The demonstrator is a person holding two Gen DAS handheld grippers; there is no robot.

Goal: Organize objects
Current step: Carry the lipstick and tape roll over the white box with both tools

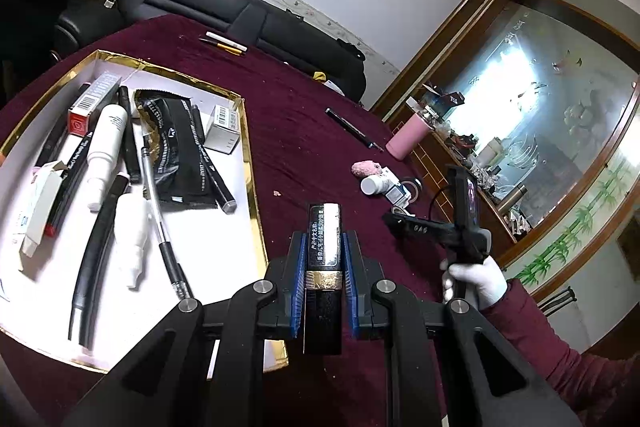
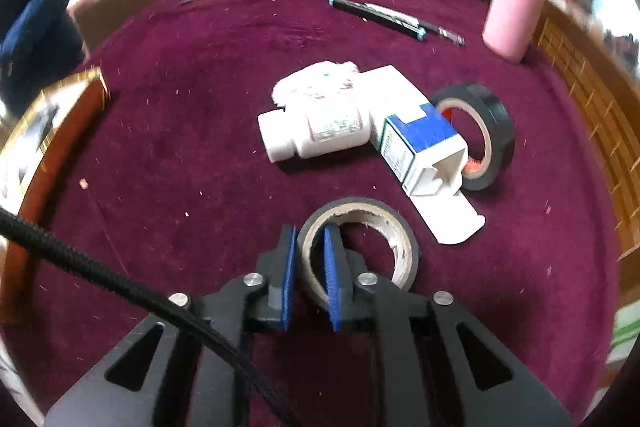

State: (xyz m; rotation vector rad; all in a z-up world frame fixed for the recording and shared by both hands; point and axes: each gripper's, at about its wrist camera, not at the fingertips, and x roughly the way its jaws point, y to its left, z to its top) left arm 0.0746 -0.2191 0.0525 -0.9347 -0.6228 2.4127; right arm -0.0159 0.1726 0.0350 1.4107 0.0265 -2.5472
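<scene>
My left gripper point(image 1: 324, 239) is shut on a black lipstick box point(image 1: 325, 247) with a gold band, held above the maroon table just right of the gold-rimmed white tray point(image 1: 248, 163). The tray holds pens, white tubes, small boxes and a black sachet point(image 1: 176, 155). My right gripper point(image 2: 310, 235) is shut on the wall of a black tape roll point(image 2: 360, 243), one finger inside the ring. Beyond it lie a white bottle point(image 2: 316, 131), an open blue-and-white carton point(image 2: 420, 147) and a second black tape roll point(image 2: 480, 135). The right gripper also shows in the left wrist view point(image 1: 404, 221).
A pink tumbler point(image 2: 512, 15) stands at the table's far right edge. Black pens point(image 2: 384, 15) lie mid-table and more pens point(image 1: 226, 45) at the far edge. A pink cloth point(image 1: 366, 169) lies by the bottle. A black sofa and a wooden cabinet stand behind.
</scene>
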